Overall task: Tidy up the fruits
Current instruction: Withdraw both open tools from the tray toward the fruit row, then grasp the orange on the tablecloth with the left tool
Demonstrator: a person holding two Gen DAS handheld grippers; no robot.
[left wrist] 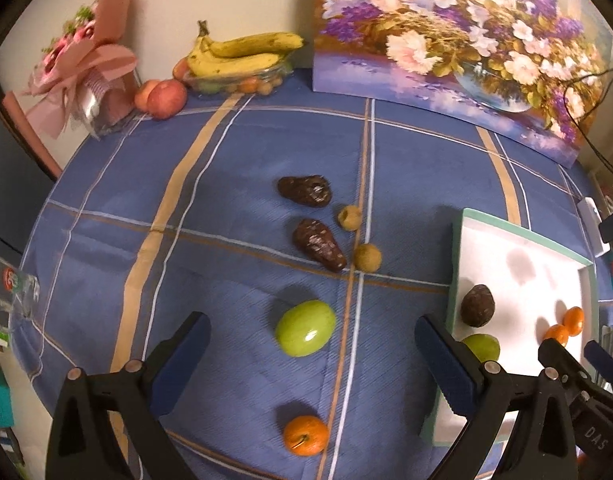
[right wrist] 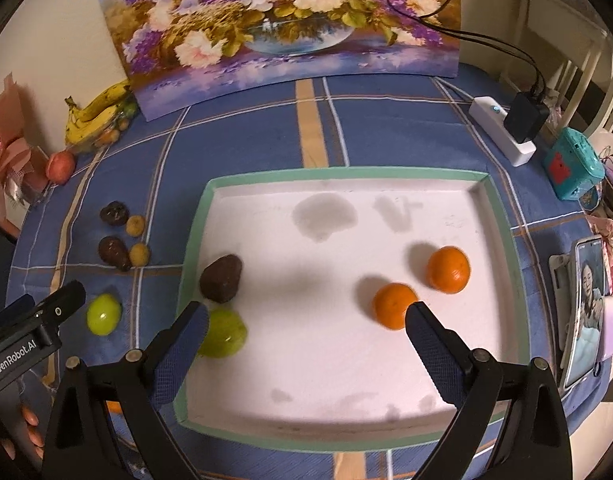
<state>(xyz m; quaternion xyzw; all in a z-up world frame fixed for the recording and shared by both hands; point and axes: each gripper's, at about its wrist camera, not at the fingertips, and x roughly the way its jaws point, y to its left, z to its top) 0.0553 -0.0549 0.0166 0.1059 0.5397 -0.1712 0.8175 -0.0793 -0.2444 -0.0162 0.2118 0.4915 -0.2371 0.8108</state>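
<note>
In the left wrist view, the left gripper hangs released over the blue plaid tablecloth, jaws spread wide with nothing between them but cloth. A green fruit lies just ahead of the fingertips at lower centre, and an orange sits nearer the bottom edge, between the two fingers. Higher, at mid-frame, two dark avocados lie near two small yellowish fruits. At upper left, bananas rest on a clear dish, with a peach beside it.

In the right wrist view, the right gripper is also released, empty, above the white tray with a green rim. In the tray, a dark avocado and a green fruit lie at the left side, touching or nearly so; two oranges lie at the right, close but apart. A flower painting leans at the top of the frame.
</note>
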